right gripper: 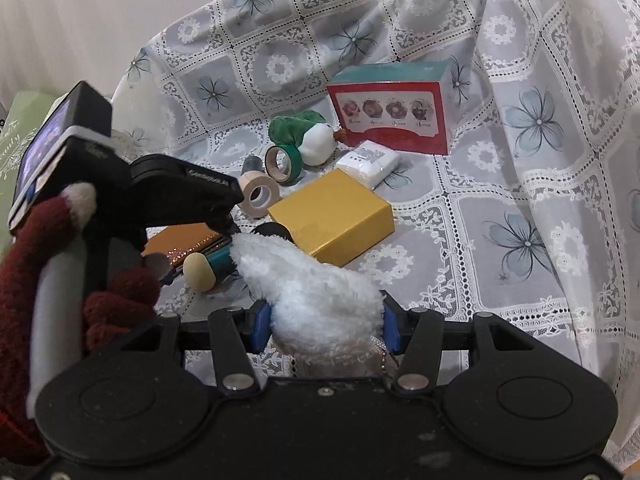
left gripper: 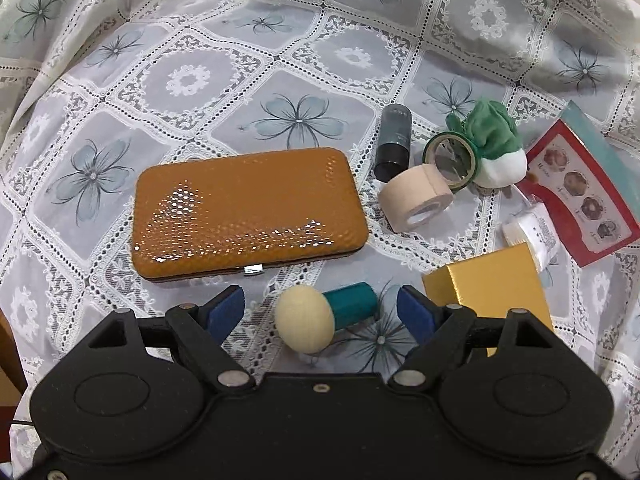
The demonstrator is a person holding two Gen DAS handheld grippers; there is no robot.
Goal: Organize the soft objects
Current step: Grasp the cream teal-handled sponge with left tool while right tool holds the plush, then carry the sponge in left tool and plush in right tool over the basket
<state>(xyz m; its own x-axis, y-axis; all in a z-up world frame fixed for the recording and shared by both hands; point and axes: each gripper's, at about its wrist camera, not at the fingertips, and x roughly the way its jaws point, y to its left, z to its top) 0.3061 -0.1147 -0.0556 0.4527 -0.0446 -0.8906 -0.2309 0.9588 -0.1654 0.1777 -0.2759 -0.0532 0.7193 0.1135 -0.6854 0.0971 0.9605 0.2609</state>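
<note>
My right gripper (right gripper: 326,326) is shut on a white fluffy plush (right gripper: 320,292), which bulges forward past the blue pads; a small bead chain hangs from it. My left gripper (left gripper: 320,300) is open and points down at the cloth. A cream-headed, teal-handled mushroom-shaped piece (left gripper: 316,318) lies on its side between the blue pads, clear of both. In the right wrist view, a hand in a dark red glove (right gripper: 116,300) holds that left gripper over the same piece (right gripper: 208,266). A green and white plush (left gripper: 496,148) (right gripper: 312,136) lies farther back beside the tape rolls.
On the lace flowered cloth (left gripper: 280,60) lie an orange hard case (left gripper: 248,212), a beige tape roll (left gripper: 416,196), a green tape roll (left gripper: 452,158), a dark cylinder (left gripper: 394,140), a gold box (left gripper: 492,292), a white packet (left gripper: 532,236) and a red picture box (left gripper: 584,184).
</note>
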